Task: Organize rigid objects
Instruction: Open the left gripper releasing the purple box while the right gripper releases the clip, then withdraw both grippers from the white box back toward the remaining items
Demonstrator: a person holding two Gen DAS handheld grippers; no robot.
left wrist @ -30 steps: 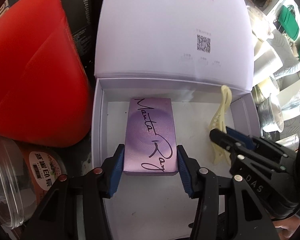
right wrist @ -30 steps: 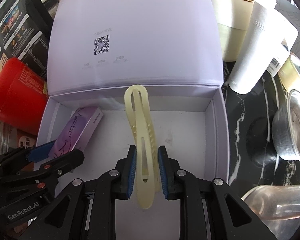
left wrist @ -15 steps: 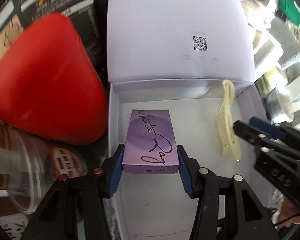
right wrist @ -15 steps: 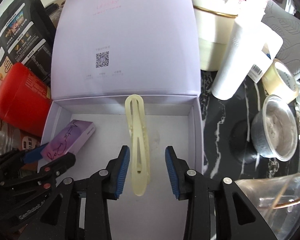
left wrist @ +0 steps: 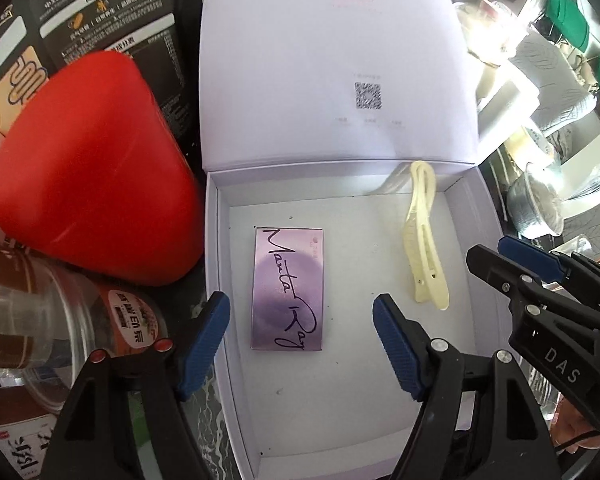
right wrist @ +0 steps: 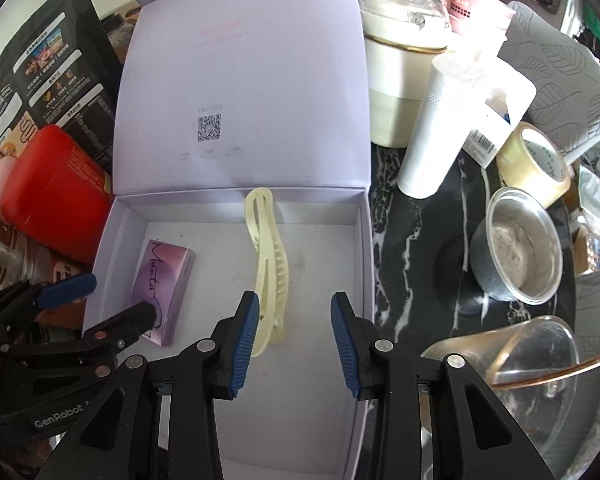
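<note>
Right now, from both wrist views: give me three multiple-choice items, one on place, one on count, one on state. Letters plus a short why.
1. Where is the purple "Manta Ray" box?
A. on the marble tabletop
B. inside the open white box
C. on the red container

2. How many items lie in the white box?
A. one
B. two
C. four

3. What are the left tongs doing?
A. clamping the hair clip
B. pinching the box lid
C. opening, nothing gripped

Key: 1 B, it lies flat on the box floor. 2 B, only the purple box and the cream hair clip. 3 C, the pads stand clear either side of the purple box.
</note>
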